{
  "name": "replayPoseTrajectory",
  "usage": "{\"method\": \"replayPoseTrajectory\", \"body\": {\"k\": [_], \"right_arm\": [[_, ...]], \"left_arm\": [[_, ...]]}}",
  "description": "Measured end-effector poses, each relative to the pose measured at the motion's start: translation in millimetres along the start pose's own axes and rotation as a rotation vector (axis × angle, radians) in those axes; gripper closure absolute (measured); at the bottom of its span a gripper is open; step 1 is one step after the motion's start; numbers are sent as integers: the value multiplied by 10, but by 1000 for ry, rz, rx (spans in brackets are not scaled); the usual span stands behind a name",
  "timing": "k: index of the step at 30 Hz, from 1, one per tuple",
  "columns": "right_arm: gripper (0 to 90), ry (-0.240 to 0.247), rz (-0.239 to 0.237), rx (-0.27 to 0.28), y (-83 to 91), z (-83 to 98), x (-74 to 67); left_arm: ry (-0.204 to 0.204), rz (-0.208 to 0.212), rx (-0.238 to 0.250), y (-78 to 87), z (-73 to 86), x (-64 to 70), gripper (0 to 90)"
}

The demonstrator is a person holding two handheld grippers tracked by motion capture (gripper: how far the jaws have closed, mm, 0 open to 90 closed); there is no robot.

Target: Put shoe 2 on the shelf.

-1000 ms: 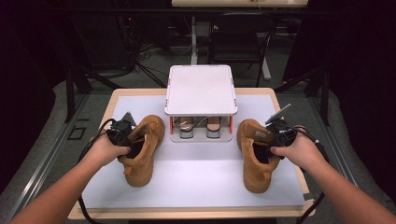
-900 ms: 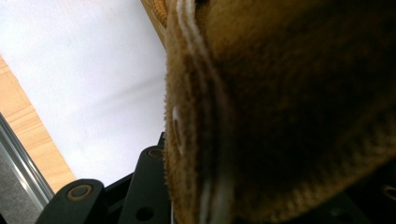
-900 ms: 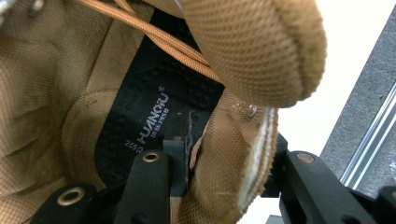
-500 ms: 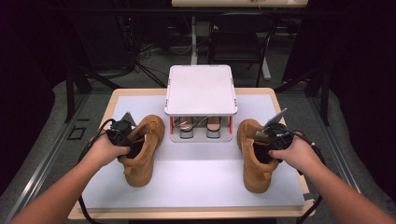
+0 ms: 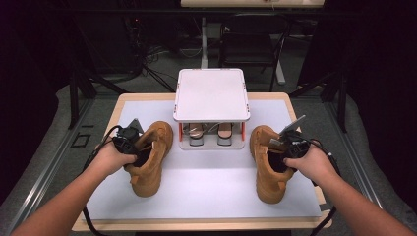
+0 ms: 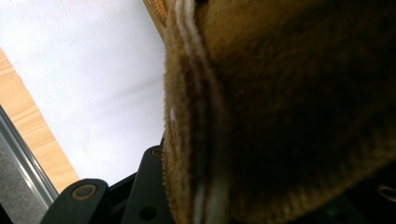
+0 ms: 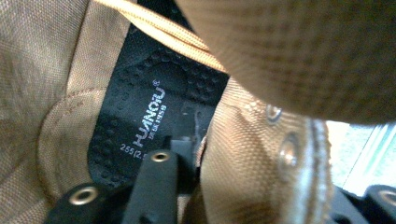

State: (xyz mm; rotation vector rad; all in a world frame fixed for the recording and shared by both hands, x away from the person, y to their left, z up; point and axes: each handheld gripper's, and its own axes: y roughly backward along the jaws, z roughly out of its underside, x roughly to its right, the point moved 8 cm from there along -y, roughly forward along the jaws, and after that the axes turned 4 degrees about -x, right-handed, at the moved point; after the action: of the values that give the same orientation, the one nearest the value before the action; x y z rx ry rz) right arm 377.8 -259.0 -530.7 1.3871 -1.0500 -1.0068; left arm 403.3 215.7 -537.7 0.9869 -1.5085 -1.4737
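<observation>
I'm pinching each soft suede collar, left gripper on the left boot, right gripper, jaws just closing, on the right boot, both likely bulky, flexing at the rim

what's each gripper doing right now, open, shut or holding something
Left gripper: closing on the collar of the left tan suede boot.
Right gripper: closing on the collar of the right tan suede boot.
</observation>
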Motion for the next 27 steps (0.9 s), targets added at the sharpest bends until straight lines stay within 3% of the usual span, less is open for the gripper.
{"method": "replayPoseTrajectory", "body": {"k": [1,2,7,9,17,19,27], "right_arm": [[734,15,11,-14,9,8,4],[742,0,13,5,-2,0,-8],[782,5,18,-22,10,12,7],[794,-16,18,-6,-3,9,2],[822,-9,51,-12,-3,9,-14],[826,-32,44,12,-18,0,-26],[838,-34,23,5,-9,24,1]], "left_arm": [[5,1,0,0,2,1,714],[8,1,-1,0,3,-1,715],[26,-8,7,-2,1,-3,733],[31,-15,8,-4,2,-2,748],[35,-36,7,-12,-4,-1,812],[35,-40,5,-12,-5,0,823],[66,-30,5,-15,-8,-3,848]]}}
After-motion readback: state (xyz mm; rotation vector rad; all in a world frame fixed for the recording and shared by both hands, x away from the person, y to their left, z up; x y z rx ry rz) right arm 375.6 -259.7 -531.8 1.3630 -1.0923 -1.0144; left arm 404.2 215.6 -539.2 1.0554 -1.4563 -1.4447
